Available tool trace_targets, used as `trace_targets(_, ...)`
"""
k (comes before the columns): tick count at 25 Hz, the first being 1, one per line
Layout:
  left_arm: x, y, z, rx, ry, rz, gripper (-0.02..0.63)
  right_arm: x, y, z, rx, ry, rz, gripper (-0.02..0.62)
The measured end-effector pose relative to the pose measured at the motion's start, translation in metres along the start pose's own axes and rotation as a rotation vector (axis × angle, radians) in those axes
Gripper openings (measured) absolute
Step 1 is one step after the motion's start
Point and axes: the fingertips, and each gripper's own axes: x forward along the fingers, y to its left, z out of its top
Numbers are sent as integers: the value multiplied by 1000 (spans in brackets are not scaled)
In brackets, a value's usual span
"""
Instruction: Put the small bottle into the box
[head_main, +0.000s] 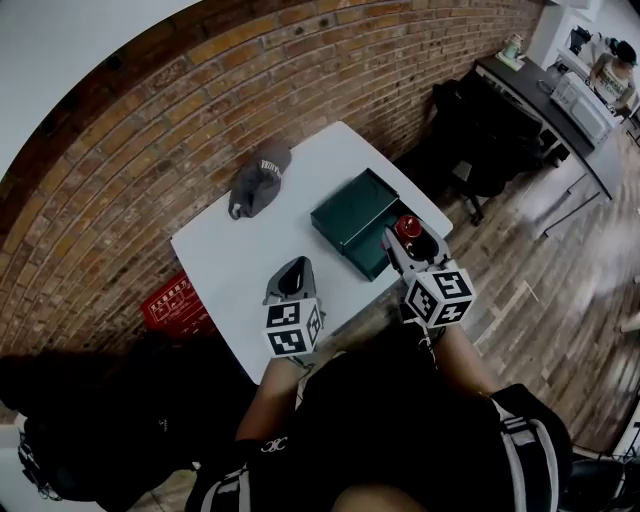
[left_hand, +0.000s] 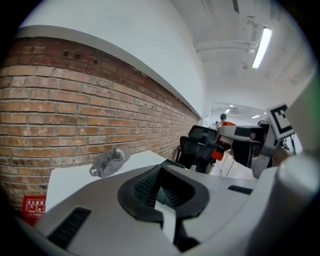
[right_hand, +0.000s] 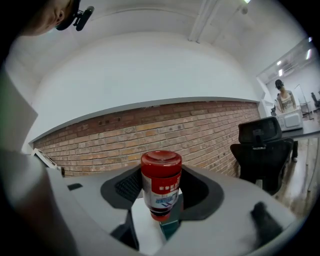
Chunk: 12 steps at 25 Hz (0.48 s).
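The small red bottle (head_main: 408, 226) has a red cap and a printed label. It stands upright between my right gripper's fingers (right_hand: 161, 186). My right gripper (head_main: 406, 236) is shut on it and holds it over the near right end of the dark green box (head_main: 357, 222), which lies open on the white table (head_main: 230, 262). A bit of green box (right_hand: 170, 228) shows under the bottle. My left gripper (head_main: 292, 281) hovers over the table's front edge, left of the box, shut with nothing in it. Between its fingers I see a bit of the box (left_hand: 161, 193).
A grey cap (head_main: 258, 180) lies on the table's far left part. A red crate (head_main: 176, 300) sits on the floor by the brick wall. Black office chairs (head_main: 490, 130) stand beyond the table's right end, with desks and a person further back.
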Motion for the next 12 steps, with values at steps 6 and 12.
trace_targets(6,18,-4,7,-5,-13,95,12,30,-27,-5,-1,32,91,221)
trace_targets(12,34,-16,12,-20,0,179,12,59,-48,-8,-9,94,195,221)
